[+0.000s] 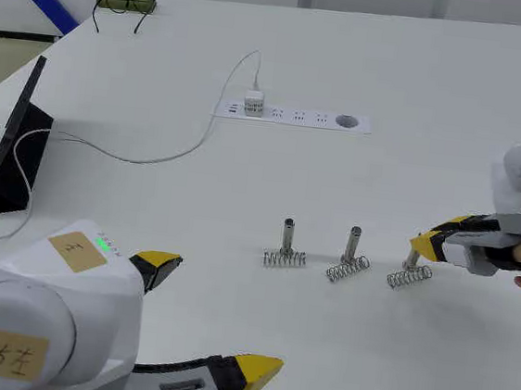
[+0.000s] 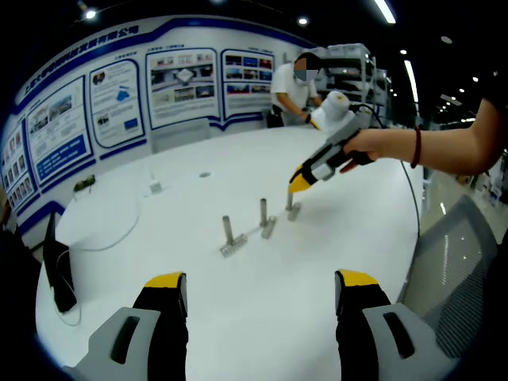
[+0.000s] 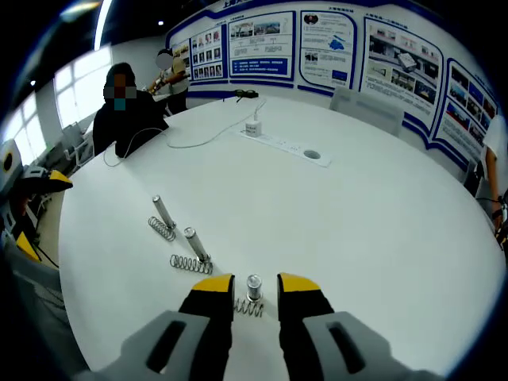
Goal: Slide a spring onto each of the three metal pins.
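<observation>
Pin btwn R gripper jaws.

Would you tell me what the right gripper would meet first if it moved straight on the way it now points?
Most likely the nearest pin, which stands just ahead between the open jaws of the right gripper, a spring lying at its base; depth is unclear.

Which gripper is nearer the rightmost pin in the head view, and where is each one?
Right. The right gripper has its jaws either side of that pin. The left gripper hangs open, well short of the row.
</observation>
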`<state>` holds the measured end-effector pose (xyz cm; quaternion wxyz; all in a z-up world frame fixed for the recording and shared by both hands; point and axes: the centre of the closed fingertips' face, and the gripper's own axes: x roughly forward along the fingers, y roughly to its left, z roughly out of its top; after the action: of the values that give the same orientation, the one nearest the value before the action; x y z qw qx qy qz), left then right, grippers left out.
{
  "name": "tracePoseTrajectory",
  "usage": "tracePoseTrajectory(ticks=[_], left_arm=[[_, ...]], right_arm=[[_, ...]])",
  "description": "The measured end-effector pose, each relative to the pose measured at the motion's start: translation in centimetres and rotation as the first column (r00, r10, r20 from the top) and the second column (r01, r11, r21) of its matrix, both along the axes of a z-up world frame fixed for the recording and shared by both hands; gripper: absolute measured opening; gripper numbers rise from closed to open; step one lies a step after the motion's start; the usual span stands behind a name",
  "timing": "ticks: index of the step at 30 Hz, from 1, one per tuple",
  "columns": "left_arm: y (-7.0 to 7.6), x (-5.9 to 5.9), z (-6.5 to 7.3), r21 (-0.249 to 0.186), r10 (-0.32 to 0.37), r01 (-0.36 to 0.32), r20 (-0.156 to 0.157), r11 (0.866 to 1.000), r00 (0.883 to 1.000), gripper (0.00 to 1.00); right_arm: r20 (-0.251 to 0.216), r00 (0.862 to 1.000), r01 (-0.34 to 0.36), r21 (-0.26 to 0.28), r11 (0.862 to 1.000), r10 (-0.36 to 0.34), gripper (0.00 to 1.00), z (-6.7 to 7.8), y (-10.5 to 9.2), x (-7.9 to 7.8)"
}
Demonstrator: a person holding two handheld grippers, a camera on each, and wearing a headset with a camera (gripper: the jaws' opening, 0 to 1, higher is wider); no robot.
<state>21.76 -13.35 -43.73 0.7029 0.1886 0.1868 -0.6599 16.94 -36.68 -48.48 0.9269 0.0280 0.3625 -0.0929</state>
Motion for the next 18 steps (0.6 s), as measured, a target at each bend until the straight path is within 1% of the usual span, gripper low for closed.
tracePoseTrajectory(ticks=[2,3,5,11,14,17,18], left_arm=[[-0.1,0.1,0.0,0.0,-0.004,0.004,0.006,1.0,1.0,0.78],[-0.2,0.2,0.0,-0.001,-0.006,0.006,0.008,1.0,1.0,0.78],[-0.3,0.4,0.0,0.0,-0.009,0.009,0.01,1.0,1.0,0.77],[-0.8,0.9,-0.2,0.001,-0.026,0.026,0.02,1.0,0.999,0.76],[-1.2,1.2,-0.3,0.003,-0.039,0.039,0.034,0.999,0.999,0.74],[-1.6,1.5,-0.4,0.007,-0.056,0.055,0.041,0.998,0.998,0.72],[-1.8,1.6,-0.4,0.008,-0.064,0.063,0.048,0.998,0.997,0.72]], right_arm=[[0.037,0.999,-0.006,-0.001,1.0,0.006,0.26,0.6,0.2,0.2],[0.064,0.998,-0.004,0.016,1.0,0.003,0.28,1.0,0.4,0.3],[0.088,0.996,-0.005,0.029,1.0,0.002,0.31,1.4,0.6,0.3],[0.125,0.992,-0.015,0.041,0.999,0.009,0.41,2.3,1.1,0.1],[0.138,0.99,-0.023,0.043,0.999,0.017,0.44,2.6,1.3,0.0],[0.148,0.989,-0.036,0.052,0.998,0.028,0.47,2.8,1.5,-0.1],[0.155,0.987,-0.039,0.059,0.998,0.03,0.48,2.9,1.7,-0.1]])
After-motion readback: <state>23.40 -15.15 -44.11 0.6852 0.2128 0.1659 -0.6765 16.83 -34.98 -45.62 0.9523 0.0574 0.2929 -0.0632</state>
